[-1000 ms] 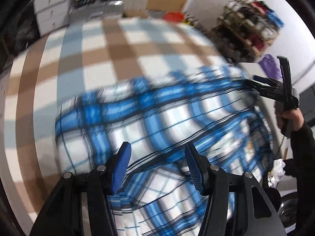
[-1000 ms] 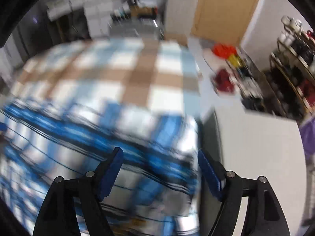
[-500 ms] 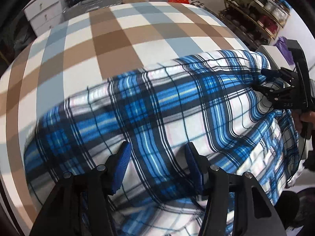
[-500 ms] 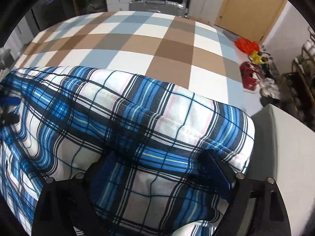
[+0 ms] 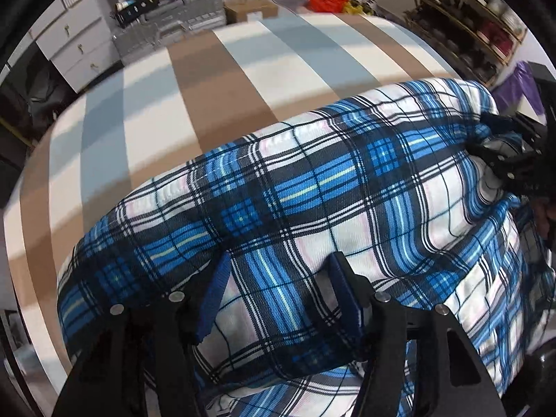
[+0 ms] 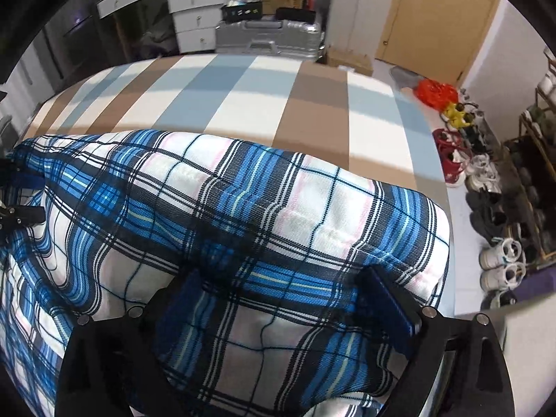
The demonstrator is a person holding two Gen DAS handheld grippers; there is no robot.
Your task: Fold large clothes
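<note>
From the left wrist, the blue plaid garment [image 5: 312, 191] lies folded on the checked bedspread [image 5: 215, 80]. The left gripper [image 5: 278, 274] has just been widening, a thick fold bulging between its fingers; the right gripper [image 5: 514, 153] sits at the cloth's far edge.

From the right wrist, the right gripper [image 6: 285, 288] has spread wide, straddling the plaid garment [image 6: 243, 201].

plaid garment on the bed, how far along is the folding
Done: the blue plaid garment is doubled over, a rounded fold edge facing the checked bedspread. In hand: left claw and right claw have just been opening, cloth bulging between both. Left: likely smoothing it and further folds.
</note>
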